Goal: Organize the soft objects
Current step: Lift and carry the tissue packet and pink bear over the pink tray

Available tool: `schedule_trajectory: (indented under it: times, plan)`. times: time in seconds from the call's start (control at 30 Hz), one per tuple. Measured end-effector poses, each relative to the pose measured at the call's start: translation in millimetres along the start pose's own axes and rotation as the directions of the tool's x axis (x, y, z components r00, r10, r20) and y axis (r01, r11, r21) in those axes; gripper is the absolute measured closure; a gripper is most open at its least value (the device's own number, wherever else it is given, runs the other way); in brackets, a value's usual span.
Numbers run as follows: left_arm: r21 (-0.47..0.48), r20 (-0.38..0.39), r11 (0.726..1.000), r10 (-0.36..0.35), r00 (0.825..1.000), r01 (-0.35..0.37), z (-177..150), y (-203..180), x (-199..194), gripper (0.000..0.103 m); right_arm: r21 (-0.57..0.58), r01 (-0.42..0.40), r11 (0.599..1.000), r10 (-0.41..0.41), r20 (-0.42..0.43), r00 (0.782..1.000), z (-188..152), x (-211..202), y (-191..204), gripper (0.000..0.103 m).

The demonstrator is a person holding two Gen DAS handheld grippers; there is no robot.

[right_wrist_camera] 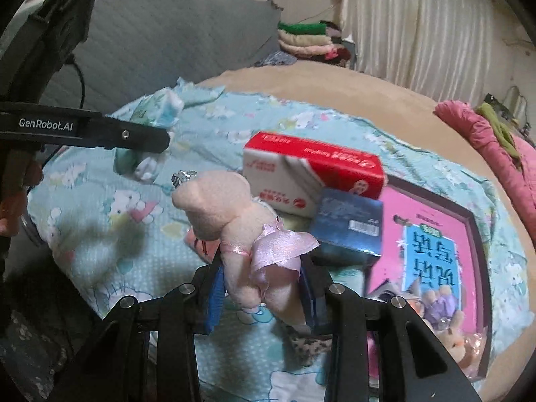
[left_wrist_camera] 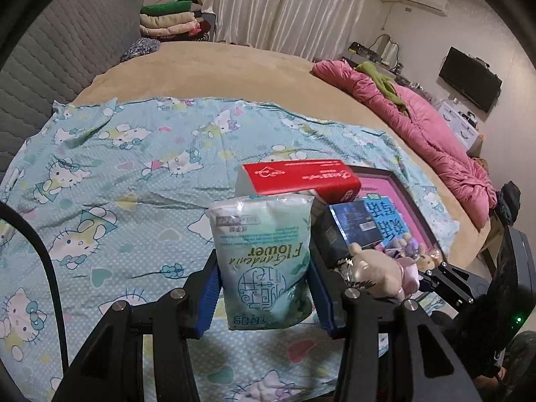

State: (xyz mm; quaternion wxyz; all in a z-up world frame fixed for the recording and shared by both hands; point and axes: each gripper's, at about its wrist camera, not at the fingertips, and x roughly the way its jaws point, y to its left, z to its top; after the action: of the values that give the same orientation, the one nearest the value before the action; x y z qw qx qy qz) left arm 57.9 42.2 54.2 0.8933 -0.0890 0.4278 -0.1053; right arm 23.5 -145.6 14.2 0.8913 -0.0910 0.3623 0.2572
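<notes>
Two soft things are held above the bed at once. A pale green tissue pack (left_wrist_camera: pixel 264 264) is clamped between the blue pads of the left gripper (left_wrist_camera: pixel 266 288), its printed face turned towards the camera, and it is carried clear of the cartoon-print sheet (left_wrist_camera: pixel 110 174) spread below. A pink plush bear (right_wrist_camera: pixel 234 227) in a ribbon skirt is pinched at its lower body by the right gripper (right_wrist_camera: pixel 261 288), its head tilted up and to the left. Beneath and beyond them, a red tissue box (right_wrist_camera: pixel 311 174), a dark blue box (right_wrist_camera: pixel 348 224) and a pink-framed tray (right_wrist_camera: pixel 475 234) holding a blue booklet and more small plush toys are seen gathered on the sheet. The step in hand is judged to be the carrying phase: both items have been picked and are not yet set down. For the next move, a destination for each is needed; the bear would probably be taken to the tray beside the other plush toys, and the tissue pack placed near the boxes, with each grip released only once the item is resting.
</notes>
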Motion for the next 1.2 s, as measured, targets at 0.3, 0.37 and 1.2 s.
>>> schedule_trajectory:
  times: [0.3, 0.37, 1.2]
  plan:
    - [0.060, 0.003, 0.996, 0.058, 0.998, -0.058, -2.2, -27.4, -5.4, 0.054, 0.054, 0.043, 0.998, -0.047, 0.079, 0.996, 5.0, -24.7, -20.7, 0.064]
    - [0.059, -0.004, 0.997, 0.046, 0.999, -0.046, -1.5, -32.6, -5.2, 0.054, 0.064, 0.050, 0.997, -0.056, 0.092, 0.994, 4.7, -29.6, -25.6, 0.064]
    - [0.267, -0.055, 0.964, 0.030, 0.998, -0.014, -8.0, -158.2, 11.0, 0.054, 0.387, 0.171, 0.906, -0.265, 0.202, 0.943, -26.9, -106.1, -128.9, 0.064]
